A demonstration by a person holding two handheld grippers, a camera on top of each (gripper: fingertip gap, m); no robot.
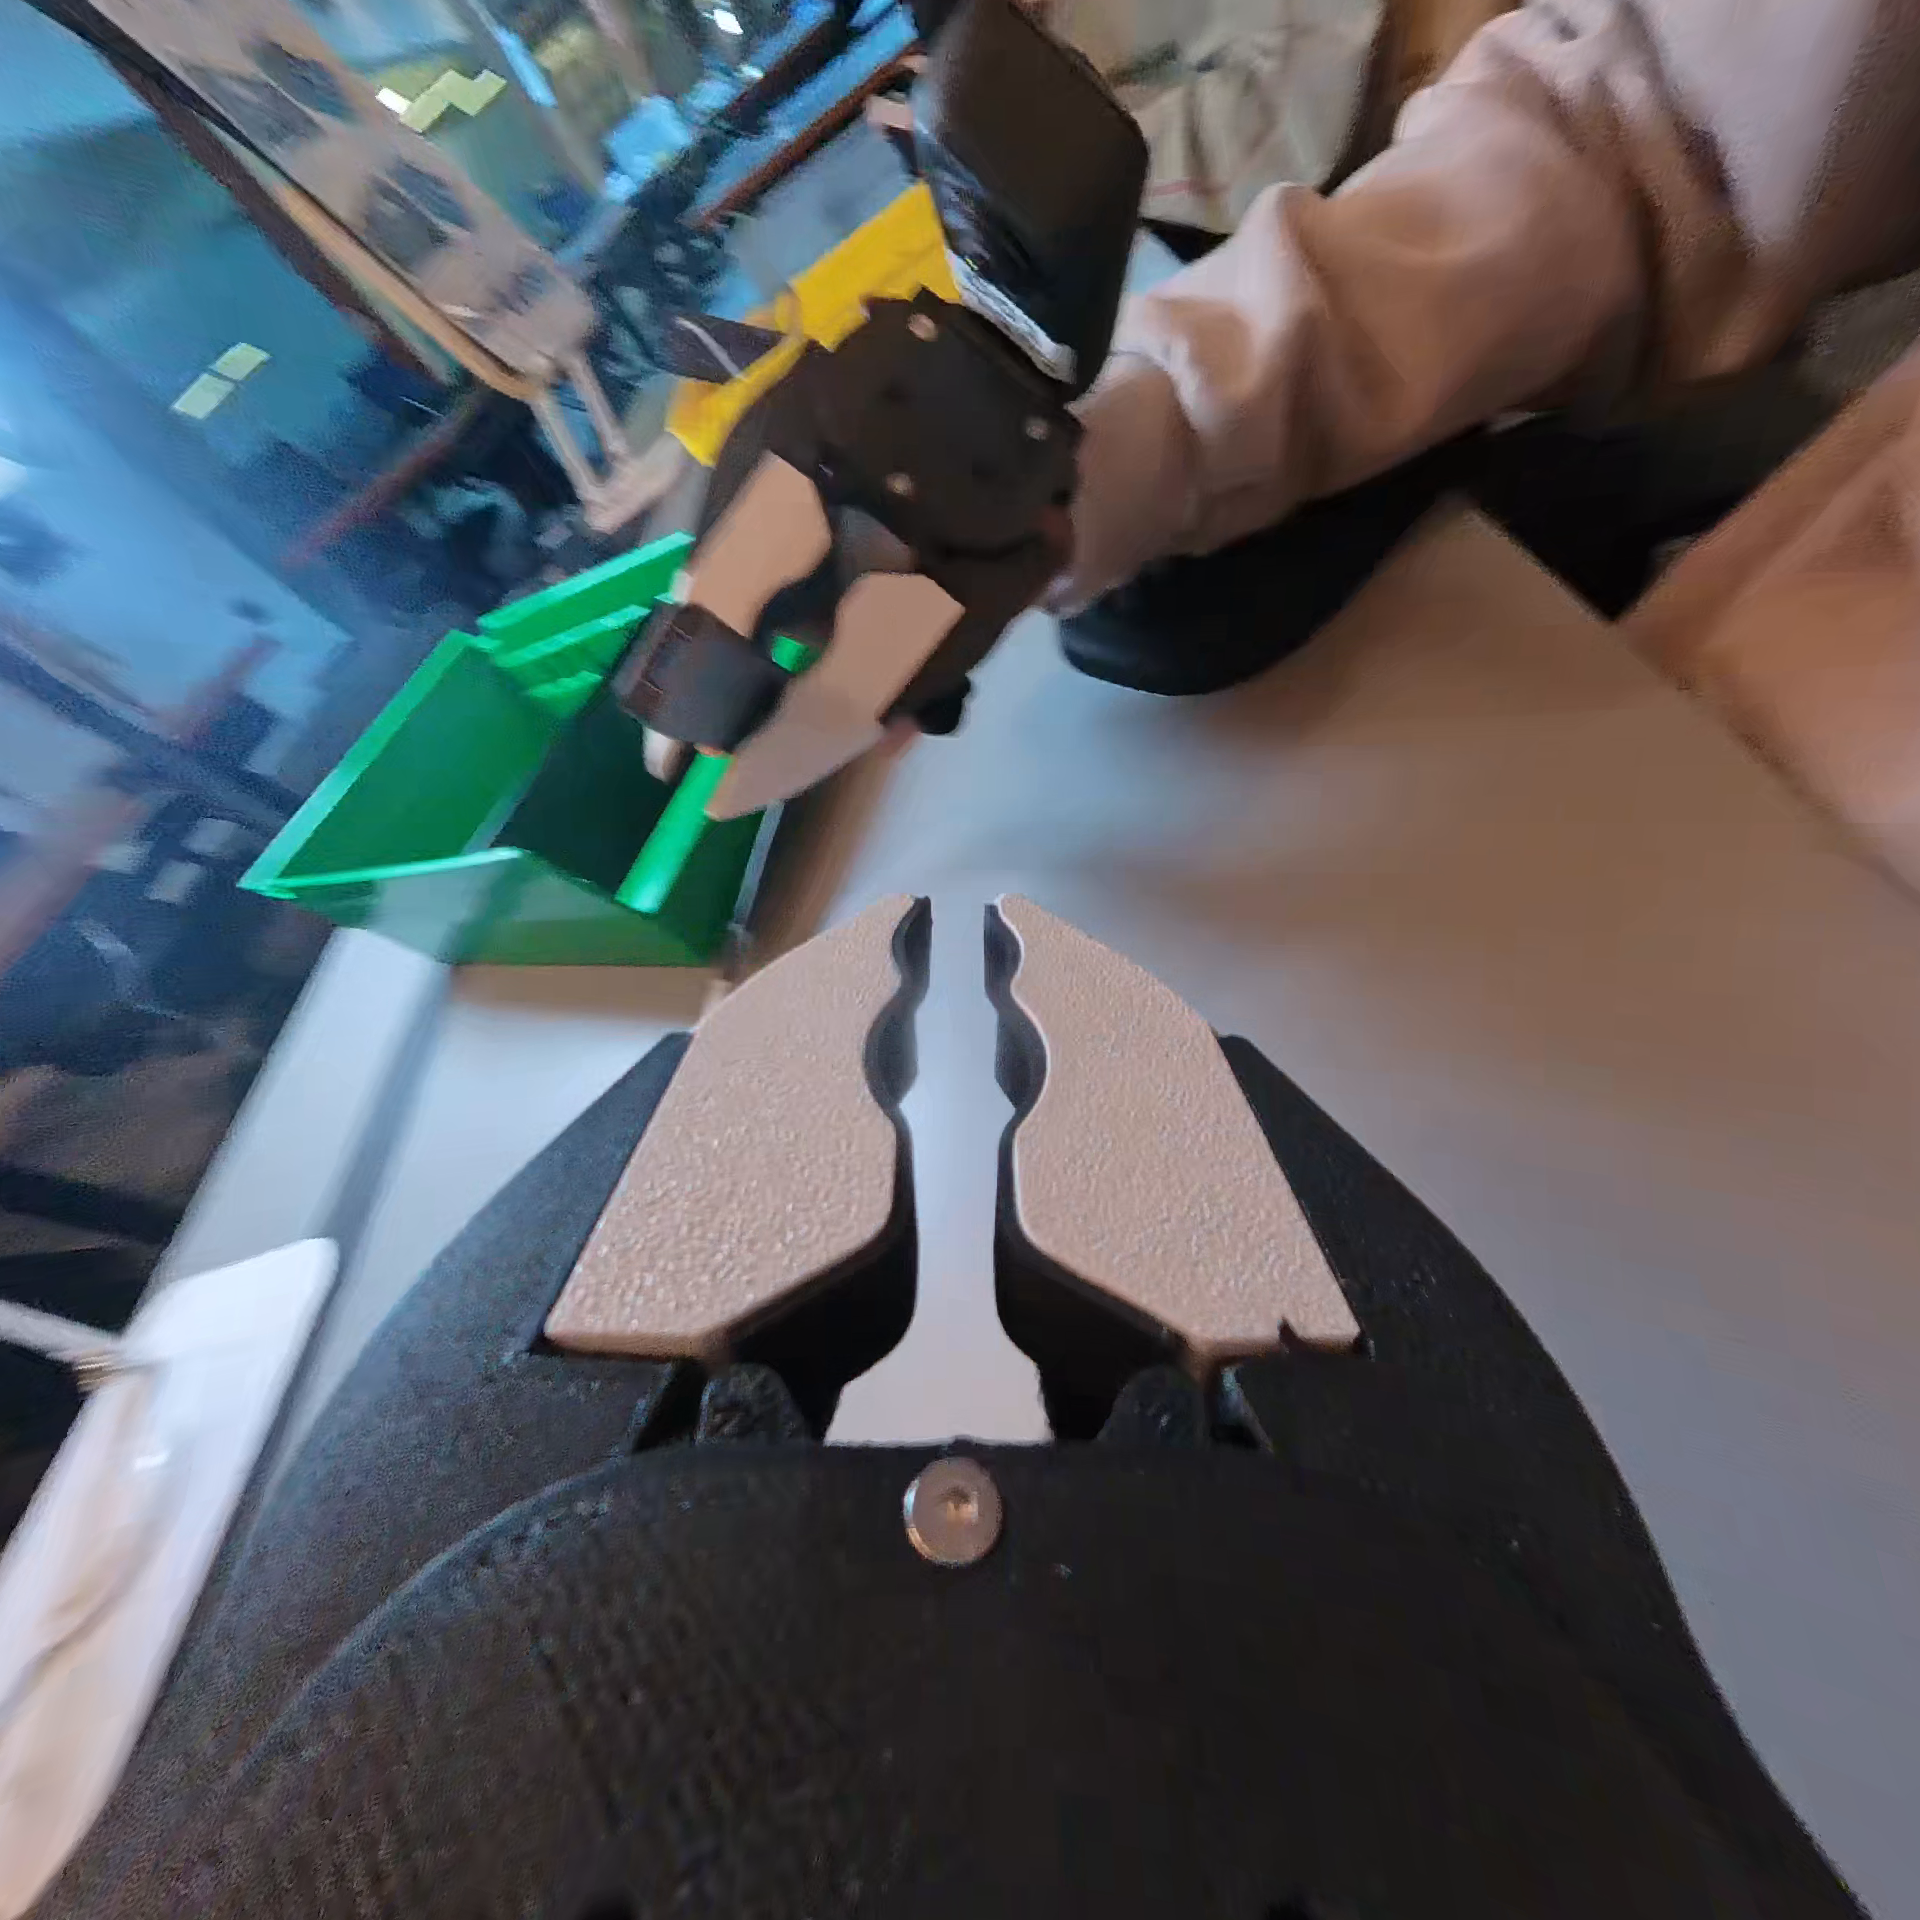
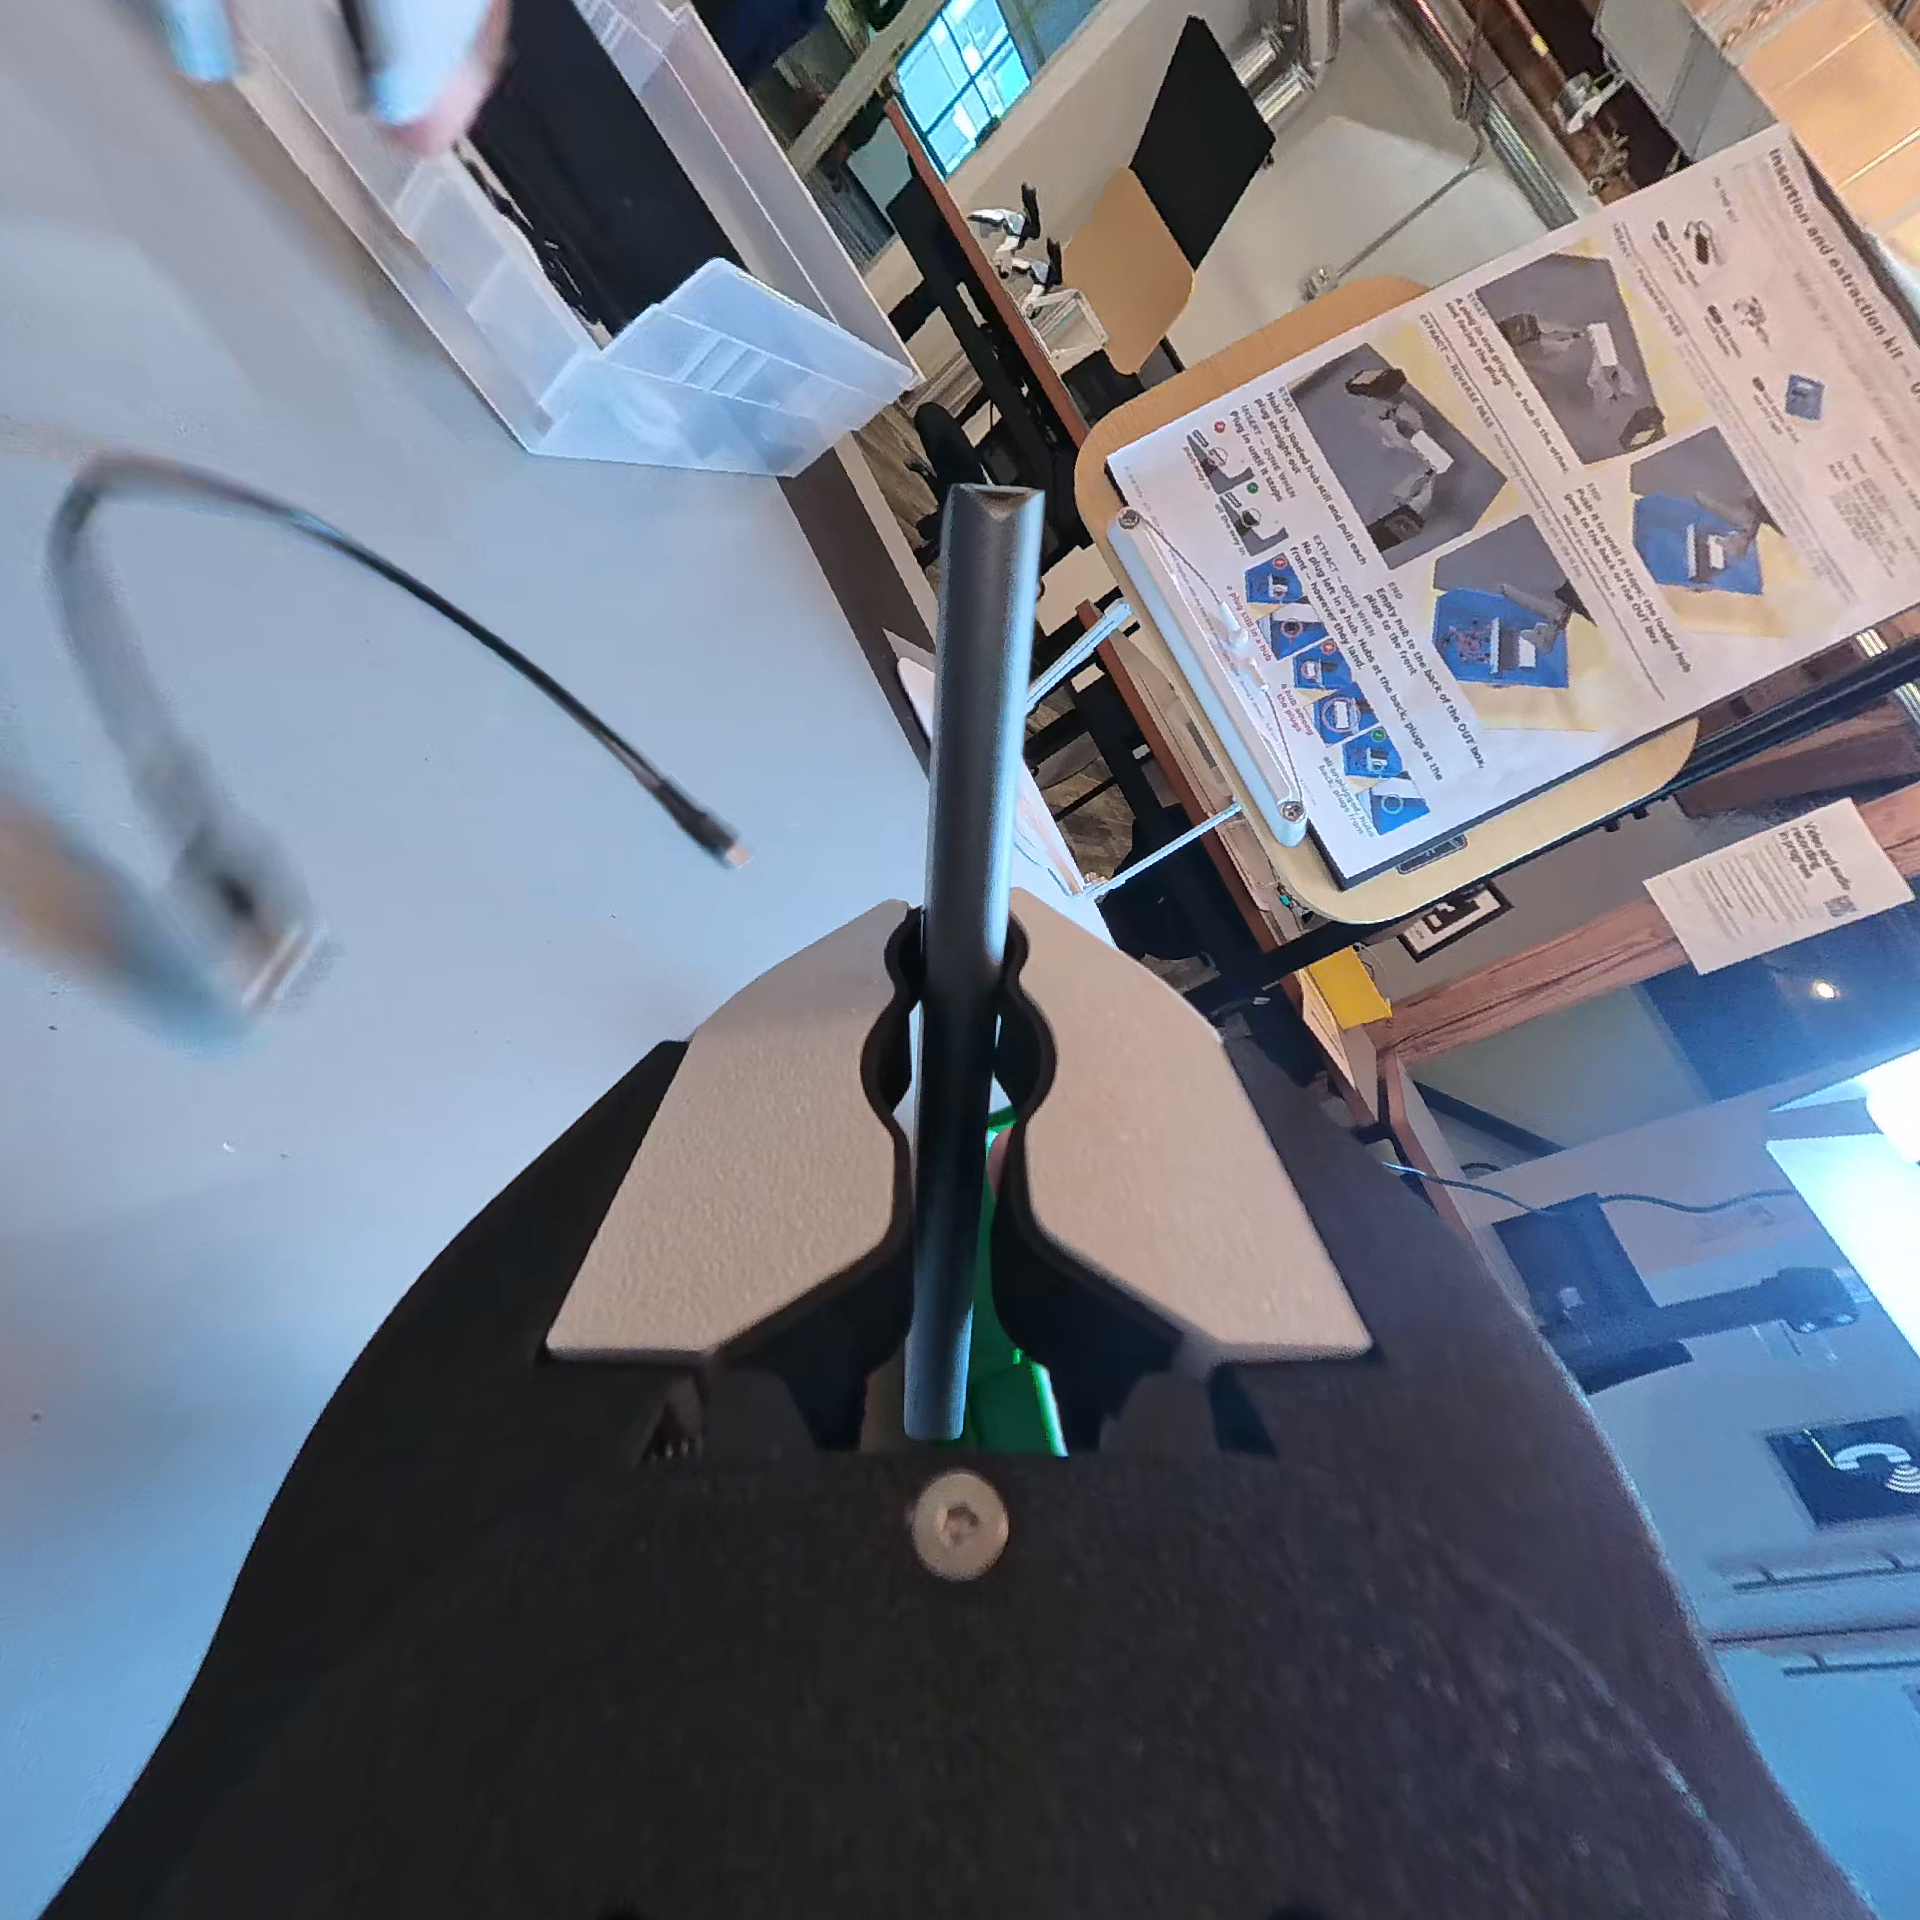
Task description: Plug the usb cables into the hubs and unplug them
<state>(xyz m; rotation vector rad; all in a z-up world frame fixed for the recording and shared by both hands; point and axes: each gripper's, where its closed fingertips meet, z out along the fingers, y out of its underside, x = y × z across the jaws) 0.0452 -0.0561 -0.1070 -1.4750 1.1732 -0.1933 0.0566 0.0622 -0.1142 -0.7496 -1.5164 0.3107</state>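
My right gripper (image 2: 961,920) is shut on a slim dark grey hub (image 2: 982,665), seen edge-on and sticking out past the fingertips. In the left wrist view this gripper (image 1: 727,758) hangs over a green box (image 1: 416,790) with the dark hub (image 1: 696,675) in it. My left gripper (image 1: 958,914) is empty, its jaws a narrow slit apart, low over the grey table (image 1: 1351,1039). A black cable (image 2: 416,592) with a small metal plug (image 2: 730,850) lies on the table and runs to a blurred grey adapter (image 2: 218,925).
A white flat device (image 1: 156,1475) with a cable lies at the table's left edge. Clear plastic bins (image 2: 717,384) stand at the table's far side. An instruction board (image 2: 1455,540) on a stand is beyond the table edge. A person's sleeve (image 1: 1455,260) reaches in behind the right gripper. Tip to tip, the grippers are about 12 cm apart.
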